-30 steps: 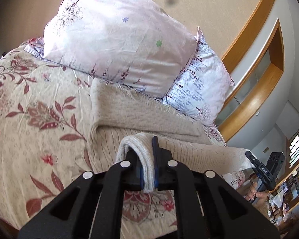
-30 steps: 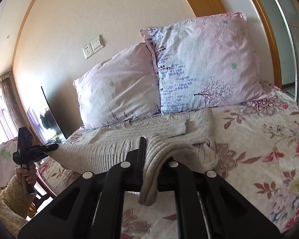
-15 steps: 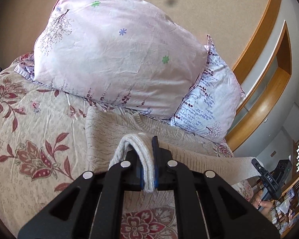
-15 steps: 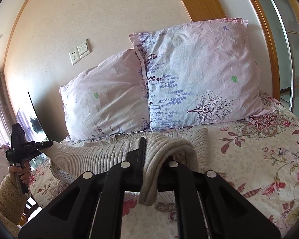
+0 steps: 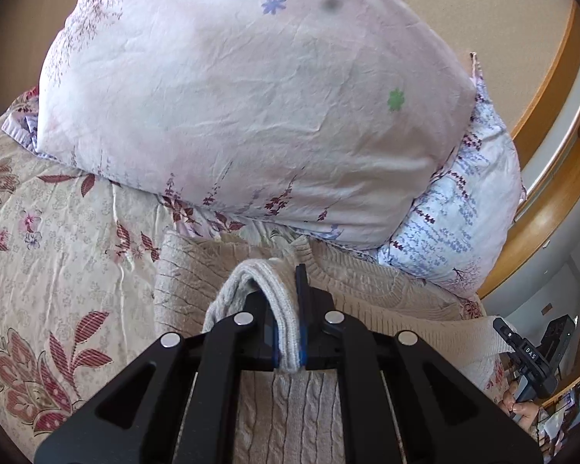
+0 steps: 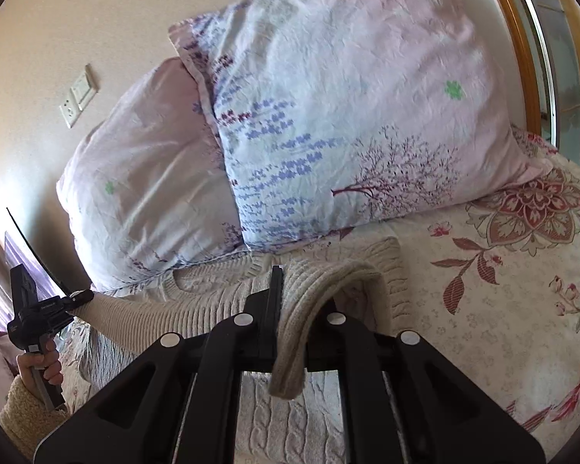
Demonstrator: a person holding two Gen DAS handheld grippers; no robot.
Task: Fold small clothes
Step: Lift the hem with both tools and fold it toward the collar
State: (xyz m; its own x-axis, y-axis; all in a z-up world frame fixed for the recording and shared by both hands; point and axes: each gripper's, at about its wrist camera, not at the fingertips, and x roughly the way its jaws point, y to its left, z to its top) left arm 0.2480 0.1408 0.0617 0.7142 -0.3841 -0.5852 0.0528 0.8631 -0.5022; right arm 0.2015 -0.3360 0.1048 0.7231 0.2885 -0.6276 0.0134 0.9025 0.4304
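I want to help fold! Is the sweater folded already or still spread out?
Partly folded. The sweater hem, clamped in both hand-held grippers, is doubled over toward its collar by the pillows.

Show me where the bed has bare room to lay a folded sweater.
Bare bedspread left of the sweater, below the pink pillow. More bedspread right of the sweater, below the blue pillow. Crowded along both pillows, which the sweater's top edge meets.

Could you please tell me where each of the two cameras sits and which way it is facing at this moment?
Left wrist: rides the left gripper, looking along jaws shut on the beige knit sweater toward the pink pillow; the right gripper shows at far right.
Right wrist: rides the right gripper, jaws shut on the sweater, facing the blue-printed pillow; the left gripper and the hand holding it show at left.
Shared: sweater, both pillows, floral bedspread.
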